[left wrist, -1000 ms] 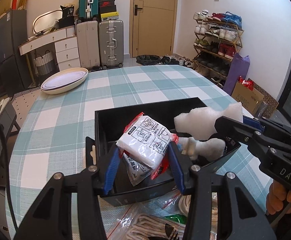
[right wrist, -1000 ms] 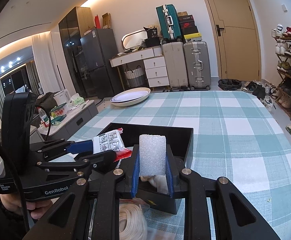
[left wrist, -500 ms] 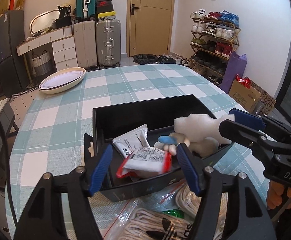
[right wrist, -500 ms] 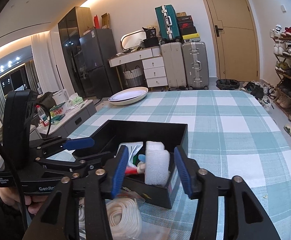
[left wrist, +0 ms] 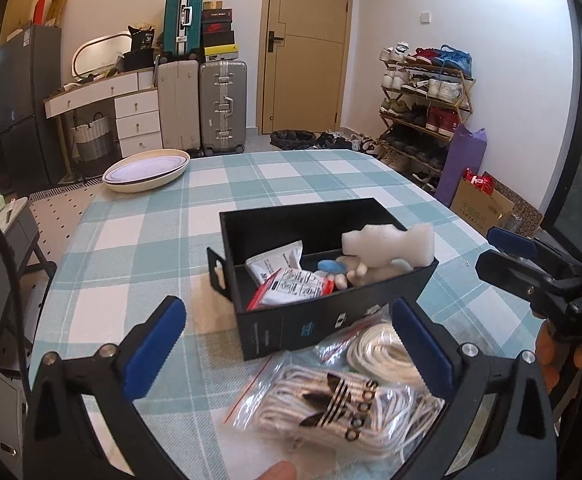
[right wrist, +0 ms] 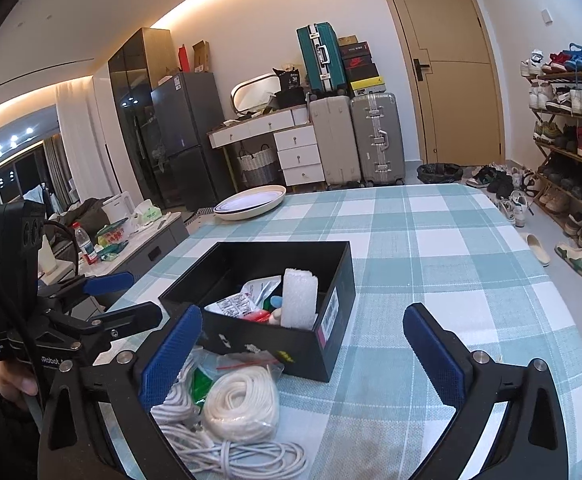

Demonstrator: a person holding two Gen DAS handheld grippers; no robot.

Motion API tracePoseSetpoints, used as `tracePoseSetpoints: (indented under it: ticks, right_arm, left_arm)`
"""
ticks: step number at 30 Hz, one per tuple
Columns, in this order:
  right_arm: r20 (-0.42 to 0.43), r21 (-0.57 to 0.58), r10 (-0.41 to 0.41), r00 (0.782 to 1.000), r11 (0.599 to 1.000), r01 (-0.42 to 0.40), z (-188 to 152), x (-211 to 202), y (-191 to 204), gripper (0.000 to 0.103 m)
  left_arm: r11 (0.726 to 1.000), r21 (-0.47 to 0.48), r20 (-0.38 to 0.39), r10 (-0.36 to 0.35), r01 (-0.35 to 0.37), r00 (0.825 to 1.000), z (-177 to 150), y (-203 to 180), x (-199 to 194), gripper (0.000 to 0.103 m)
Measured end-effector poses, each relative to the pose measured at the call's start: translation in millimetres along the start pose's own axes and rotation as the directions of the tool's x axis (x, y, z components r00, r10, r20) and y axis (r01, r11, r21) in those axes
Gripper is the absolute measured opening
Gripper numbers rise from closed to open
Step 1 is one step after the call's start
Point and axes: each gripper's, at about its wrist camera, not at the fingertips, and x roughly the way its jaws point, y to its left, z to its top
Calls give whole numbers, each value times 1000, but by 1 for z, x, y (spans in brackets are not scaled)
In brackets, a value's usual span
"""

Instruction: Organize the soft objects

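Observation:
A black box (left wrist: pixel 331 320) stands on the checked table. Inside lie a white packet with red edges (left wrist: pixel 291 288), a white foam piece (left wrist: pixel 387 242) and a small plush with a blue patch (left wrist: pixel 333 267). My left gripper (left wrist: pixel 285 316) hangs before the box's near wall, jaws opening, its pads pressing on nothing. In the right wrist view the foam piece (right wrist: pixel 300 298) stands upright in the box (right wrist: pixel 251 344). My right gripper (right wrist: pixel 303 314) is on the near side too, jaws opening with nothing gripped. A bag of cream laces (left wrist: pixel 331 400) and a white cord coil (right wrist: pixel 243 404) lie in front of the box.
A cream oval dish (left wrist: pixel 147 170) sits at the table's far left edge. The checked cloth (right wrist: pixel 431 272) stretches bare to the right of the box. Suitcases, a dresser and a shoe rack stand beyond the table. A fingertip (left wrist: pixel 279 472) shows at the bottom edge.
Both grippers opened and drew back from the box. The left one let the packet drop into it, and the right one let go of the foam piece, which now stands inside.

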Motion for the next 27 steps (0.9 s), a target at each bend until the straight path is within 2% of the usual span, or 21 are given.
tracePoseSetpoints:
  ticks: [8, 18, 27]
  right_arm:
    - [-83, -56, -3, 997, 998, -1, -17, -7, 13, 102]
    - [-185, -132, 5, 983, 991, -30, -36, -1, 25, 102]
    - [-209, -109, -1, 978, 994, -22, -40, 8, 17, 102]
  left_arm:
    - [1000, 13, -26, 19, -19, 999, -22, 2, -11, 103]
    - [998, 51, -73, -21, 25, 997, -36, -7, -15, 103]
    - [994, 92, -130, -47, 60, 990, -44, -17, -7, 103]
